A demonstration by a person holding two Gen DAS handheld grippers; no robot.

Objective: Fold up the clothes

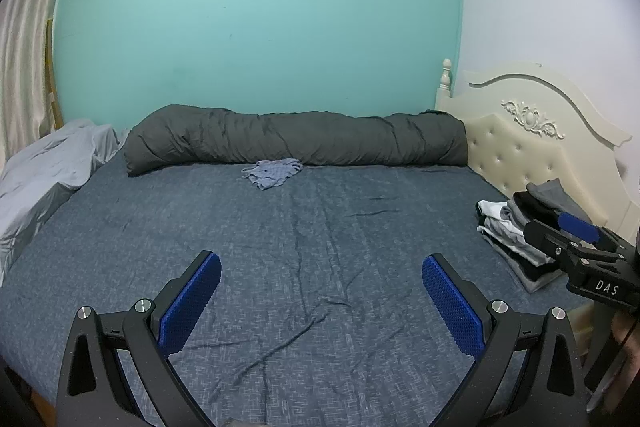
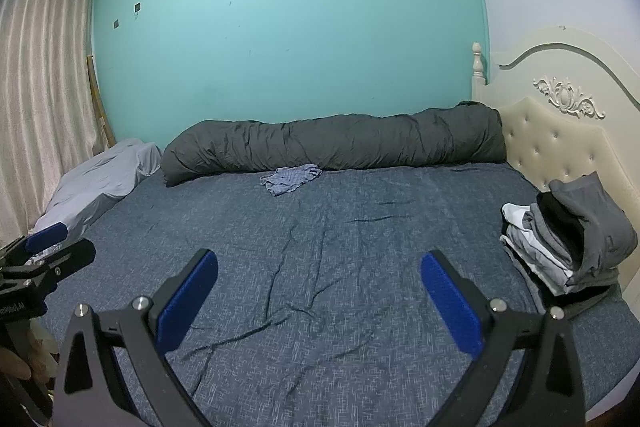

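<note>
A crumpled light-blue garment (image 1: pixel 273 172) (image 2: pixel 290 178) lies far back on the bed, just in front of the rolled dark-grey duvet (image 1: pixel 296 141) (image 2: pixel 336 143). A stack of folded grey, white and black clothes (image 1: pixel 520 239) (image 2: pixel 568 247) sits at the right by the headboard. My left gripper (image 1: pixel 322 263) is open above the blue sheet (image 1: pixel 320 227) and holds nothing. My right gripper (image 2: pixel 318 261) is open too and holds nothing. In the left wrist view the right gripper (image 1: pixel 576 239) shows at the right edge, in front of the stack. The left gripper (image 2: pixel 44 247) appears at the left edge of the right wrist view.
A cream tufted headboard (image 1: pixel 532 147) (image 2: pixel 560 155) bounds the bed on the right. Light-grey bedding (image 1: pixel 48 167) (image 2: pixel 100 179) is bunched at the far left below a striped curtain (image 2: pixel 40 87). A teal wall (image 1: pixel 260 27) stands behind the bed.
</note>
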